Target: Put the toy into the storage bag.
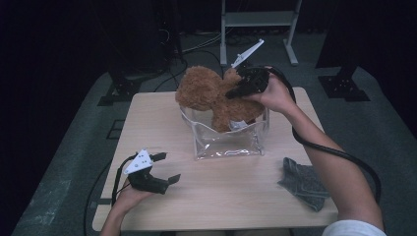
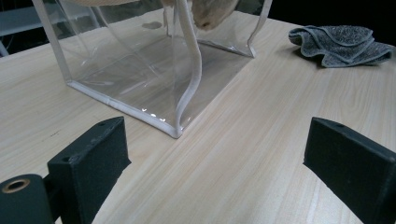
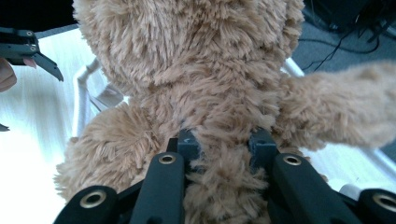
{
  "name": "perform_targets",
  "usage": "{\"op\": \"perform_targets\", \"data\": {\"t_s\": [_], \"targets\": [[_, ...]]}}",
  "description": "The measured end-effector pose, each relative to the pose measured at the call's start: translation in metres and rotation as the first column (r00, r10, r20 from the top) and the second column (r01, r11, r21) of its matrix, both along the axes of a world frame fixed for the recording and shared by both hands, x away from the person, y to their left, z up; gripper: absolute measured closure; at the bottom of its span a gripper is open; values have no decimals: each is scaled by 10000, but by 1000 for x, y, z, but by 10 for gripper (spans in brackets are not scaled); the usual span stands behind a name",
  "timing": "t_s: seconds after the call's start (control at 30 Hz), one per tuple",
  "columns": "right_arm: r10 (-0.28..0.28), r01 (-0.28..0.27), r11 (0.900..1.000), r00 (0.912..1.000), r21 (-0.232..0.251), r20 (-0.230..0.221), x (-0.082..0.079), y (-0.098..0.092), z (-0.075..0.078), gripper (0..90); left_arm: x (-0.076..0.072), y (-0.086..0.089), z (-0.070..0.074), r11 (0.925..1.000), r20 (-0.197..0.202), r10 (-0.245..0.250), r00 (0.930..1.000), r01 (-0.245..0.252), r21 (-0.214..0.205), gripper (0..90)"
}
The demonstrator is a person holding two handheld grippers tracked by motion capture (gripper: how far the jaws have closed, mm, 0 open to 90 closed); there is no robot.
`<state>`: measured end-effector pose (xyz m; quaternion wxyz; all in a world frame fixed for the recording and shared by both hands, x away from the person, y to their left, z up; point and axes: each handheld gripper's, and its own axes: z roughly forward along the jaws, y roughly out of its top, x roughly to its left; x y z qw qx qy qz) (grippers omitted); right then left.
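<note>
A brown plush teddy bear (image 1: 211, 96) hangs partly inside a clear plastic bag (image 1: 226, 142) with white trim at the table's middle. My right gripper (image 1: 235, 91) is shut on the bear's furry body (image 3: 219, 93), its black jaws sunk into the plush just above the bag's mouth. The bear's lower part (image 2: 210, 14) shows through the bag (image 2: 154, 70) in the left gripper view. My left gripper (image 1: 164, 167) stays open over bare wood at the front left, with nothing between its fingers (image 2: 93, 158).
A crumpled grey cloth (image 1: 302, 182) (image 2: 338, 44) lies at the table's front right. The light wooden table (image 1: 147, 118) has dark floor, cables and stand legs around it. A white frame stands behind the table.
</note>
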<state>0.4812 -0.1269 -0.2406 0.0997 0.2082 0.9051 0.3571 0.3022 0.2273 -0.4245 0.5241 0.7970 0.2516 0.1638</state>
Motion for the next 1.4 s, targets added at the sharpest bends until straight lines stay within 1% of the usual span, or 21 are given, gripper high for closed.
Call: {"op": "perform_targets", "data": {"t_s": [0.13,0.23,0.27,0.3,0.37,0.4,0.43,0.57,0.67,0.73,0.83,0.87,0.9,1.07,1.17,1.2,1.23,1.33,1.4], "targets": [[-116,115,9999,9991,-22,-414,3,-3,-11,724,0,-1,0,10000,-25,8,10000,-8,10,52],[-66,55,9997,9991,-244,-430,2,0,-18,723,0,-1,0,10000,-17,-4,10000,4,11,53],[-66,55,9997,9991,-244,-430,2,0,-18,723,0,-1,0,10000,-17,-4,10000,4,11,53],[10,-18,9994,9998,-334,-219,-2,2,-20,724,0,-1,0,10000,-22,0,10000,0,20,53],[124,-125,9997,9999,-226,-69,-4,2,-20,723,0,0,0,10000,-46,22,10000,-22,4,53],[172,-169,9996,9998,-237,121,-7,2,-19,723,0,0,0,10000,-51,23,10000,-23,-18,53],[204,-200,9996,9996,-222,211,-10,2,-18,723,0,0,-1,10000,-57,35,10000,-35,-47,52],[394,-383,9990,9982,-237,456,-15,2,-15,719,1,-1,-1,10000,-36,2,10000,-2,6,53],[403,-395,9991,9980,-163,480,-16,1,-12,718,1,-1,0,10000,-24,-7,10000,7,15,53],[431,-424,9990,9982,-169,410,-16,0,-14,717,0,-1,-1,10000,-59,11,10000,-12,-23,53],[363,-360,9991,9992,-213,144,-13,-1,-20,716,0,-1,0,10000,-46,-10,10000,10,8,53],[363,-360,9991,9992,-213,144,-13,-1,-20,716,0,-1,0,10000,-46,-10,10000,10,8,53],[265,-266,9993,9996,-268,-13,-10,-3,-25,716,1,-1,0,10000,-49,-7,10000,7,17,53],[92,-104,9988,9996,-474,-260,-3,-7,-38,713,1,-1,-1,10000,-65,-21,10000,22,18,53],[-36,2,9978,9987,-665,-517,0,-9,-46,712,1,-1,-1,10000,-93,-30,10000,30,6,53],[-36,2,9978,9987,-665,-517,0,-9,-46,712,1,-1,-1,10000,-93,-30,10000,30,6,53],[-109,53,9965,9977,-830,-669,2,-10,-51,708,1,-1,-1,10000,-110,-31,9999,31,16,52],[-59,-6,9969,9966,-793,-825,2,-10,-54,692,1,-1,-1,10000,-114,-26,9999,26,18,53],[-54,-12,9969,9965,-788,-836,2,-10,-54,654,1,-1,-1,10000,-114,-29,9999,29,23,53]]}}
